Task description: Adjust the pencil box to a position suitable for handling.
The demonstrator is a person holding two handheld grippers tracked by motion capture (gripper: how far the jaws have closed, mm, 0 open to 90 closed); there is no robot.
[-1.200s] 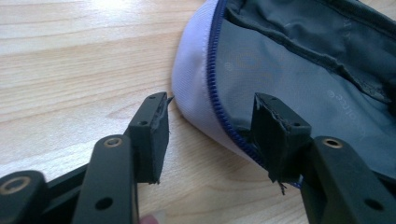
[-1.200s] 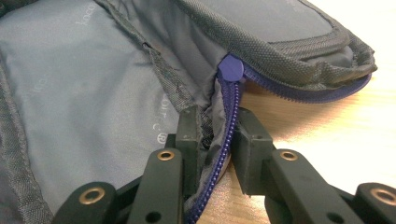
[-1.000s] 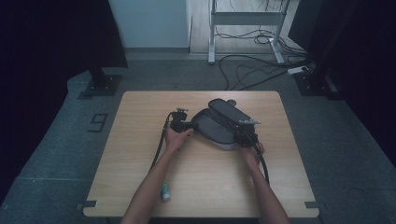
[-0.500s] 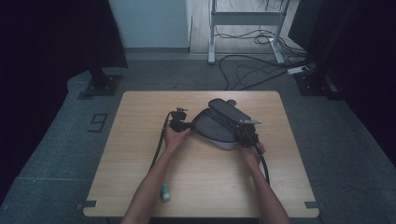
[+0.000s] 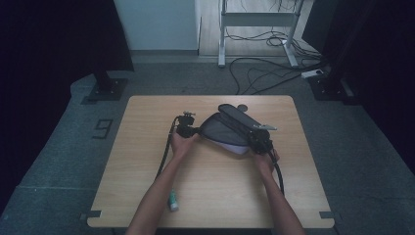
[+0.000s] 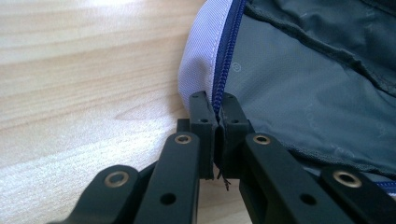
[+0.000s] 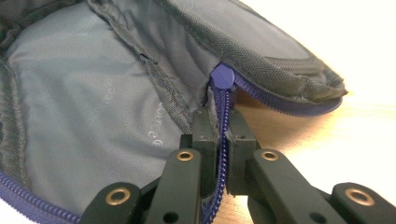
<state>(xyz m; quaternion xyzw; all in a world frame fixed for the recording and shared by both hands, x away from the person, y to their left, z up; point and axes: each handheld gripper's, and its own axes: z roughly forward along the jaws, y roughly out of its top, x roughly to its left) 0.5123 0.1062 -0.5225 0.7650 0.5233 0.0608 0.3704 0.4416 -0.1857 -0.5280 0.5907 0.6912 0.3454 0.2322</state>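
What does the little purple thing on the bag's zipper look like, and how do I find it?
Start at the wooden table, then find the open bag with the grey lining in its middle. Follow its purple zipper up from the right tongs, which pinch that edge. The zipper end tab is a small rounded purple nub, smooth where the zipper is toothed.

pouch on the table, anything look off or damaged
Nothing looks damaged. The pouch lies unzipped on the table, its grey lining showing. Each hand-held gripper, left and right, is shut on the blue zipper edge. One stray item: a small greenish tube lies near the table's front edge by the left forearm.
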